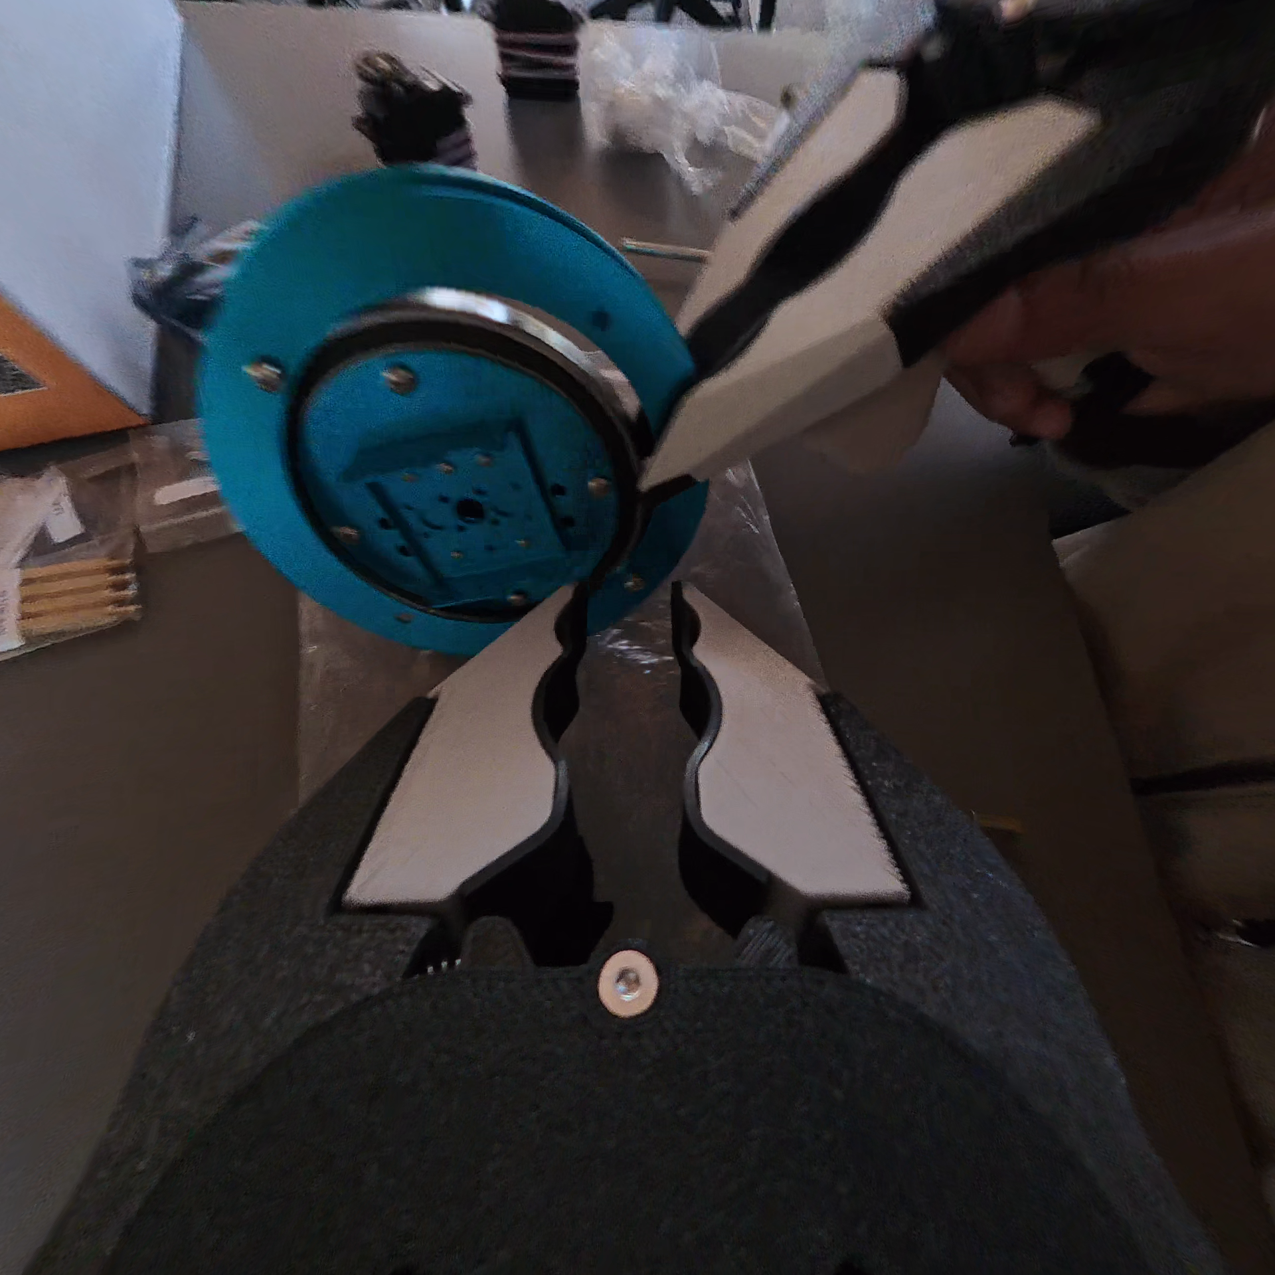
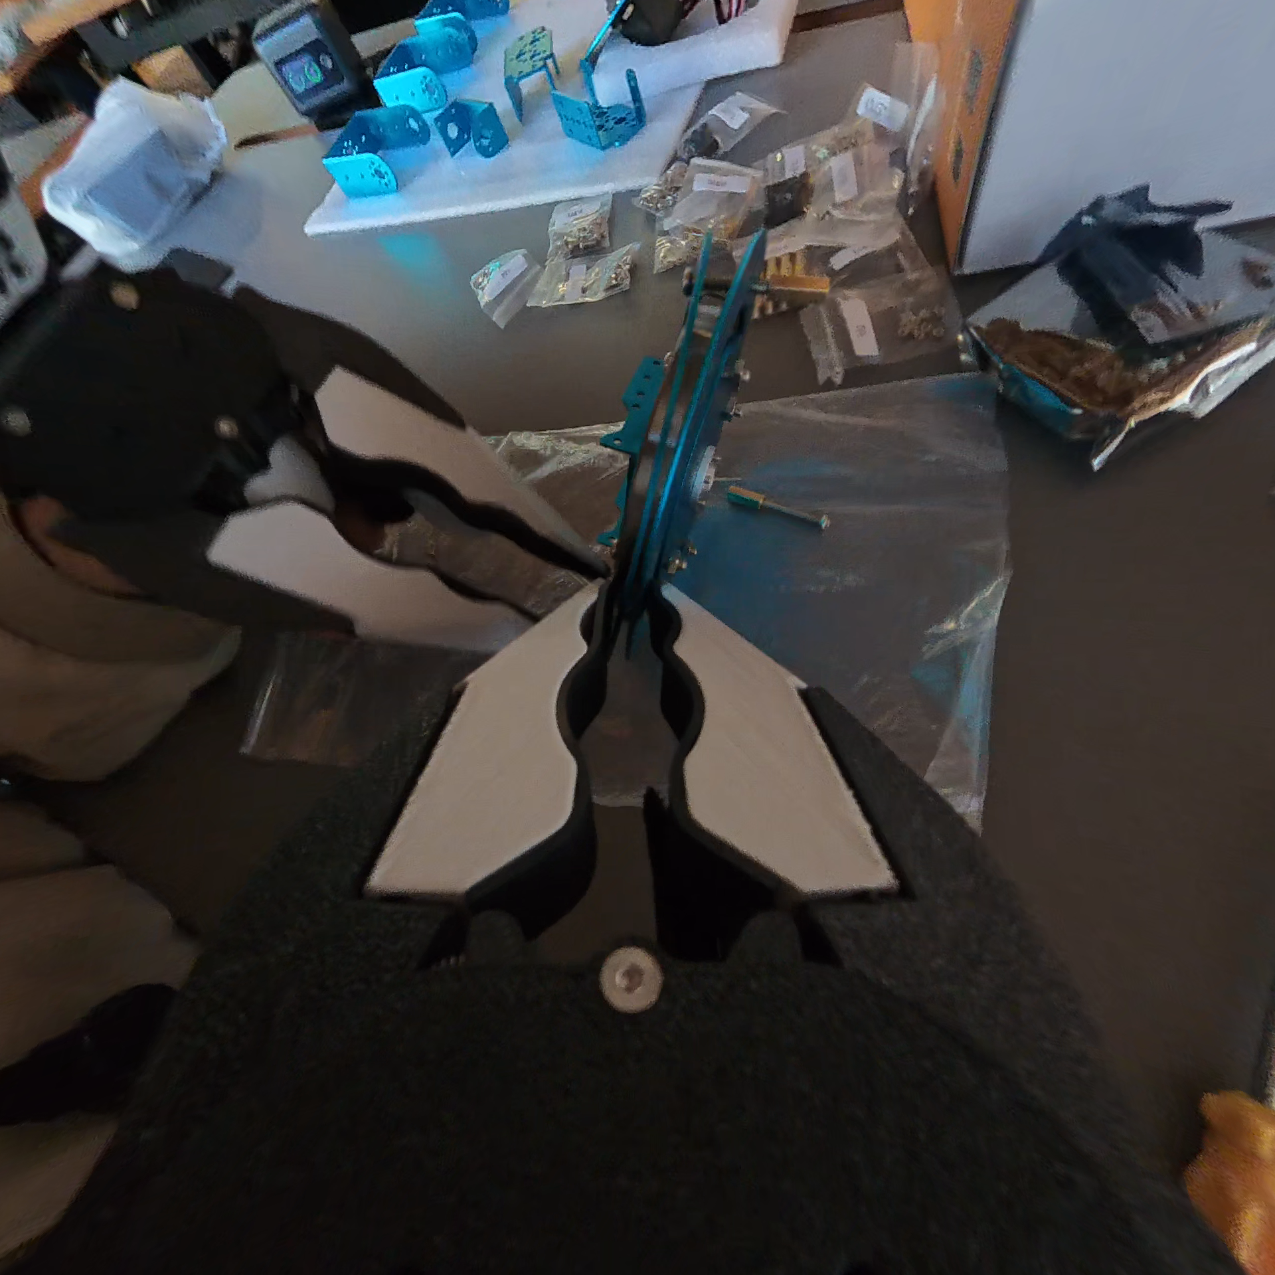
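Note:
A blue round plate assembly (image 1: 448,448) with a metal ring, screws and a square hub is held up above the table. In the right wrist view it stands edge-on (image 2: 690,428). My right gripper (image 2: 631,600) is shut on its rim; in the left wrist view the right gripper (image 1: 673,400) comes in from the upper right. My left gripper (image 1: 624,600) is open and empty just below the plate, its left fingertip (image 1: 552,621) at the lower rim. In the right wrist view the left gripper (image 2: 576,579) reaches in from the left.
A clear plastic bag (image 2: 862,552) lies under the plate with a small green-tipped bolt (image 2: 779,507) on it. Small bags of screws (image 2: 690,228), blue brackets on white foam (image 2: 483,117), an orange and white box (image 2: 1104,124) and a foil bag (image 2: 1104,372) lie beyond. Only a small space, under 4 cm, lies between the two pairs of fingers.

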Demonstrator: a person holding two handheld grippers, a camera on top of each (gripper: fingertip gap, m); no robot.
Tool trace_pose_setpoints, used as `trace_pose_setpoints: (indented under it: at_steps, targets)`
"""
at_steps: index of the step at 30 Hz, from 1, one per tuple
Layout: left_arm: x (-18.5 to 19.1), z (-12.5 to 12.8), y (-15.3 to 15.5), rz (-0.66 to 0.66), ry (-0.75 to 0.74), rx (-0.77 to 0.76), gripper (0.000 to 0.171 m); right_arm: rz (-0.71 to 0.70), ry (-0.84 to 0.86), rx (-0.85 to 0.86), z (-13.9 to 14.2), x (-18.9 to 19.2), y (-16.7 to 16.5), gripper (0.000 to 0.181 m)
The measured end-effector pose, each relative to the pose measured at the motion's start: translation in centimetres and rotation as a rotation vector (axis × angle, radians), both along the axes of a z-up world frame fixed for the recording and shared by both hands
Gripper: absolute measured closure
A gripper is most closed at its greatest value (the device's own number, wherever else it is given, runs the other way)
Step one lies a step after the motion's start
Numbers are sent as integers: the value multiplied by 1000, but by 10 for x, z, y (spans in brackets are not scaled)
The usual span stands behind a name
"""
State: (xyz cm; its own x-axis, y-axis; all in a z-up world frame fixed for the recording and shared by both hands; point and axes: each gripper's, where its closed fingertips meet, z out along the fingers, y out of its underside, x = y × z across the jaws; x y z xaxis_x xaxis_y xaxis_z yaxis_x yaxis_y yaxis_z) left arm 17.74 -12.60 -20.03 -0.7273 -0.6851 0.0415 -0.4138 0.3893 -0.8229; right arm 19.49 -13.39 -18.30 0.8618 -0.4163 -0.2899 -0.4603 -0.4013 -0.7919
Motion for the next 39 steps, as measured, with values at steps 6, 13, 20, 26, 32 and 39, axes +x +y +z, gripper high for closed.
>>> trace_pose_setpoints:
  at_steps: [6,13,20,26,32,39]
  targets:
    - [21,53,43,182,-43,-200,145,50,-93,-48,4,-9,5,173]
    - [35,49,63,297,-66,-224,148,84,-93,-28,5,-20,8,173]
    - [35,54,63,148,-338,24,138,279,-360,-147,1,-21,7,172]
    - [28,47,64,-73,-138,-29,97,438,-350,-143,-4,-20,-3,173]
    - [14,29,48,-330,32,-158,139,466,-371,-56,1,-12,-3,172]
    - [8,33,39,-357,43,-90,156,438,-386,28,18,1,16,149]
